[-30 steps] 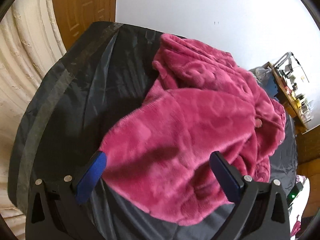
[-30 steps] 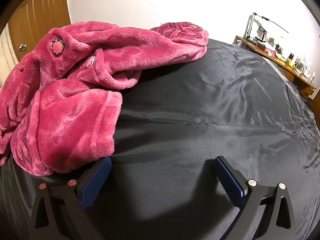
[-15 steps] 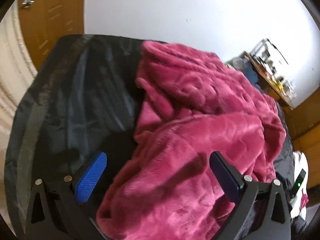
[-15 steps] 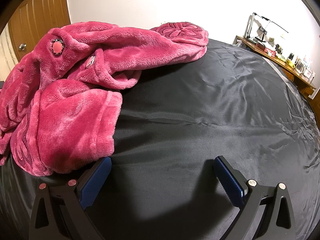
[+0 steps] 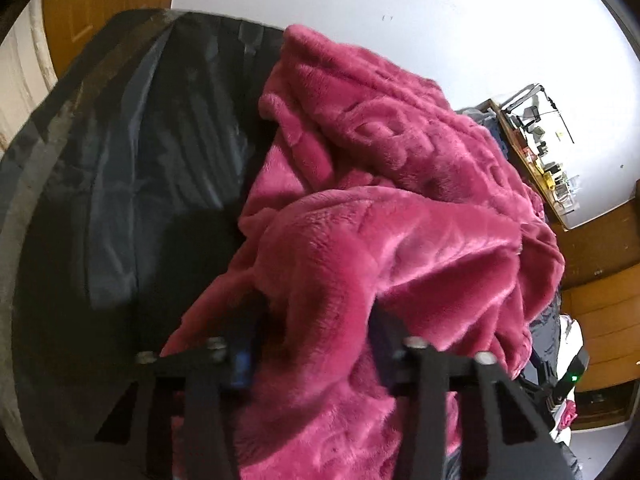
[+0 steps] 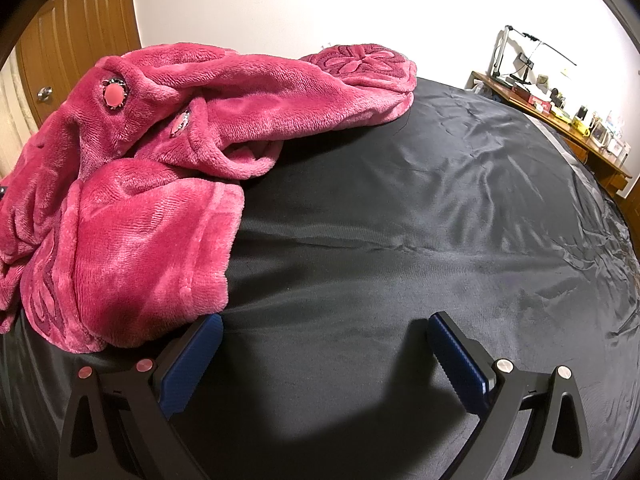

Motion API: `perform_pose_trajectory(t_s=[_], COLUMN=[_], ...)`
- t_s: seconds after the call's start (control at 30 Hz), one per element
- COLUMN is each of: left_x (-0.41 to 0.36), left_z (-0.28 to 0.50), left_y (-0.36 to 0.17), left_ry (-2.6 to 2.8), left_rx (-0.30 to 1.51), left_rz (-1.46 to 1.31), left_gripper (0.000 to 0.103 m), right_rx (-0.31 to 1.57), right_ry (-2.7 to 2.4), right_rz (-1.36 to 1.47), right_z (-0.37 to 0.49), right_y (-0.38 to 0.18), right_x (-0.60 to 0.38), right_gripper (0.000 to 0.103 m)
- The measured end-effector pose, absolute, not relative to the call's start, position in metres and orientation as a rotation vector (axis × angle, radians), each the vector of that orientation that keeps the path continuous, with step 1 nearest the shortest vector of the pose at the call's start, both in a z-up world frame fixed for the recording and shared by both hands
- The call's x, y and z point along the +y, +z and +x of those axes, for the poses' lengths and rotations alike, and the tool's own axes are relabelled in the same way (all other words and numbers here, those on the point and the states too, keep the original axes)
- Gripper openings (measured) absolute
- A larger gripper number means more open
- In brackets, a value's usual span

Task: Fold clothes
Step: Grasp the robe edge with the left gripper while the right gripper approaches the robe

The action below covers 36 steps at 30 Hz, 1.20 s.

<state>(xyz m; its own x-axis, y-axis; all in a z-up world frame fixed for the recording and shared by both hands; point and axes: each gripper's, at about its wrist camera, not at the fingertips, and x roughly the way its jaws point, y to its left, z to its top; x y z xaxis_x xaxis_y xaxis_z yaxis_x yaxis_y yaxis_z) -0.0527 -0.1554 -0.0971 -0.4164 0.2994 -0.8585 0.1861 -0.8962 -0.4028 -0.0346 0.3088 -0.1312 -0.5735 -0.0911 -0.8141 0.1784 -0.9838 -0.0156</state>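
A thick pink fleece robe [image 5: 400, 240] lies crumpled on a bed covered by a black sheet [image 5: 120, 200]. My left gripper [image 5: 312, 350] has its blue-padded fingers pressed in on a bunched fold at the robe's near edge; the fabric hides most of both pads. In the right wrist view the same robe [image 6: 160, 248] is heaped at the left, with a round pink button [image 6: 114, 94] on top and one sleeve stretched toward the far side. My right gripper [image 6: 324, 344] stands open low over the bare black sheet [image 6: 440, 200], its left finger just beside the robe's cuff, holding nothing.
A wooden door [image 6: 80, 40] stands behind the bed at the left. A cluttered desk [image 6: 560, 108] runs along the far right wall. A pale curtain [image 5: 24, 72] hangs left of the bed, and a device with a green light [image 5: 574, 378] sits off the right edge.
My left gripper moved forward into the robe and its fingers closed in on a fold, lifting it a little. The right gripper and its view have not changed.
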Motion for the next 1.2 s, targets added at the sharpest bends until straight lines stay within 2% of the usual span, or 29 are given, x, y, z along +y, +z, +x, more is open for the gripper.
perform_pose_trajectory(t_s=[0.07, 0.27, 0.4, 0.6, 0.8, 0.93, 1.07, 1.2], left_x=[-0.155, -0.155, -0.163, -0.198, -0.219, -0.216, -0.21, -0.209], left_z=[-0.045, -0.022, -0.008, 0.027, 0.051, 0.057, 0.06, 0.06], left_y=[-0.092, -0.073, -0.062, -0.058, -0.066, -0.071, -0.074, -0.076], left_ry=[2.511, 2.554, 2.599, 2.691, 2.716, 2.713, 2.723, 2.719], left_rx=[-0.691, -0.711, -0.752, -0.891, -1.03, -1.064, -1.065, -1.078], left_rz=[-1.639, -1.596, -1.578, -1.575, -1.608, -1.628, -1.644, -1.664], left_gripper=[0.024, 0.018, 0.018, 0.018, 0.018, 0.018, 0.018, 0.018], right_rx=[0.143, 0.141, 0.135, 0.119, 0.207, 0.312, 0.388, 0.471], right_ry=[-2.656, -2.657, -2.664, -2.645, -2.765, -2.705, -2.55, -2.325], right_rz=[1.365, 1.368, 1.371, 1.544, 1.232, 1.087, 1.083, 1.273], right_z=[-0.035, -0.037, -0.037, -0.056, -0.075, -0.112, -0.158, -0.198], right_y=[-0.131, -0.132, -0.132, -0.118, -0.039, -0.008, -0.012, -0.054], right_x=[0.309, 0.31, 0.309, 0.309, 0.295, 0.256, 0.203, 0.161], right_gripper=[0.103, 0.103, 0.103, 0.103, 0.103, 0.103, 0.103, 0.103])
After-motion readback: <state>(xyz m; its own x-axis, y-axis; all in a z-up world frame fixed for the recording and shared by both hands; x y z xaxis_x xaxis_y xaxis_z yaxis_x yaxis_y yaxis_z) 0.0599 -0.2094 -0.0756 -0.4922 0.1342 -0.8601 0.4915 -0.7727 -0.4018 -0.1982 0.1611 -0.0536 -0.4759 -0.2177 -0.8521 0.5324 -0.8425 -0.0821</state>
